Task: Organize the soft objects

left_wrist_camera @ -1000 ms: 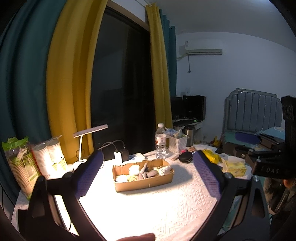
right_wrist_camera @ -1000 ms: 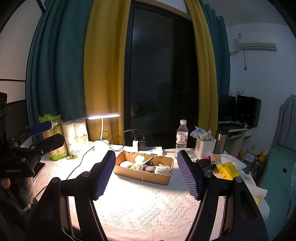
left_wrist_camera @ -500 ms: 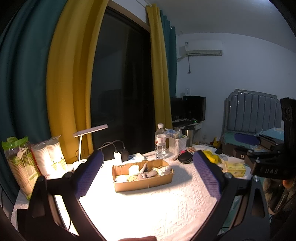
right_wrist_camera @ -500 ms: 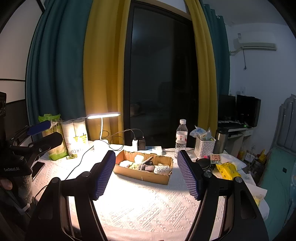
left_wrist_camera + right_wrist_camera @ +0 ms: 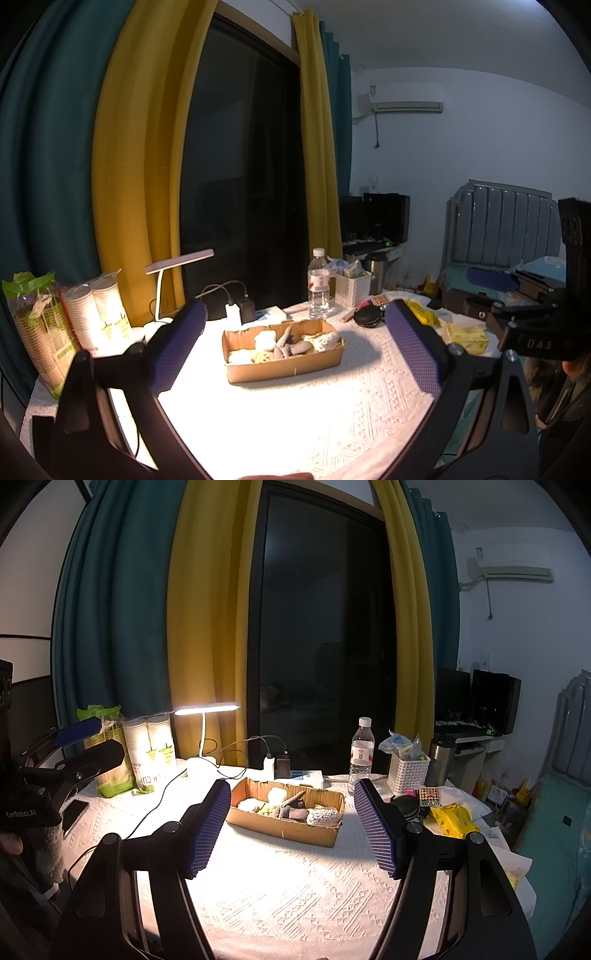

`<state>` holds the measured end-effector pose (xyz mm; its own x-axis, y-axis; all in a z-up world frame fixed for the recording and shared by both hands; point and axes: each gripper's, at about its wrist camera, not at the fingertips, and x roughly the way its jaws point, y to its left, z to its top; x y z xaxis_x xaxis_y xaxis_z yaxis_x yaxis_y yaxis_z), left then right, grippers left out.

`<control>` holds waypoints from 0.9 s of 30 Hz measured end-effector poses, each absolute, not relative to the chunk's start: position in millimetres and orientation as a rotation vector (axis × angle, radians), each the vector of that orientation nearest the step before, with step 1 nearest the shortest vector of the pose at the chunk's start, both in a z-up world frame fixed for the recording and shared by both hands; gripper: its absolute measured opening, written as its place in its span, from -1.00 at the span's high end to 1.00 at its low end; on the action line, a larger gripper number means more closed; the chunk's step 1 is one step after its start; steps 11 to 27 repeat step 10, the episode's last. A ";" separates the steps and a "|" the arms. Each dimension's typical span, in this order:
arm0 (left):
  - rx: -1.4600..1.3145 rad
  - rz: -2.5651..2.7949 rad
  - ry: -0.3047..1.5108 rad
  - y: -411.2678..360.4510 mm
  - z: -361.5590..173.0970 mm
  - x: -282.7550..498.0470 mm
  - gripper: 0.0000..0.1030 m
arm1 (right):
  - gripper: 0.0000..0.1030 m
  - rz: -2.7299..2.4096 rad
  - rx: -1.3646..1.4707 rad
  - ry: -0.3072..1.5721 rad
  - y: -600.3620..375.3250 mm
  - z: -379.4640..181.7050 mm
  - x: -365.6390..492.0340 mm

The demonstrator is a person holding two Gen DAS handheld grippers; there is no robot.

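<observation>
A shallow cardboard box [image 5: 284, 365] sits mid-table on a white textured cloth and holds several soft items: white, cream and grey knitted pieces [image 5: 295, 347]. It also shows in the right wrist view [image 5: 284, 829], with the soft items [image 5: 295, 812] inside. My left gripper [image 5: 295, 339] is open and empty, held above the table's near side, jaws framing the box. My right gripper [image 5: 291, 827] is open and empty, likewise back from the box. Each gripper shows at the edge of the other's view.
A lit desk lamp [image 5: 205, 712], stacked paper cups [image 5: 149, 746] and a green bag stand back left. A water bottle [image 5: 360, 753], white basket [image 5: 408, 768], steel flask, black round case [image 5: 367, 317] and yellow packets [image 5: 452, 821] stand right. Cables and a charger lie behind the box.
Almost nothing: both grippers stay open and hover in place; the left gripper seen in the right wrist view has drifted slightly.
</observation>
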<state>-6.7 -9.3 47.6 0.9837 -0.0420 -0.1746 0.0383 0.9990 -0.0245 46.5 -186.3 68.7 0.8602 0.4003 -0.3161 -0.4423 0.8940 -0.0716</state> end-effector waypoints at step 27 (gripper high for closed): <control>-0.010 -0.044 0.176 -11.4 49.4 -5.1 -0.92 | -0.41 0.447 -0.143 0.300 -187.2 68.9 46.1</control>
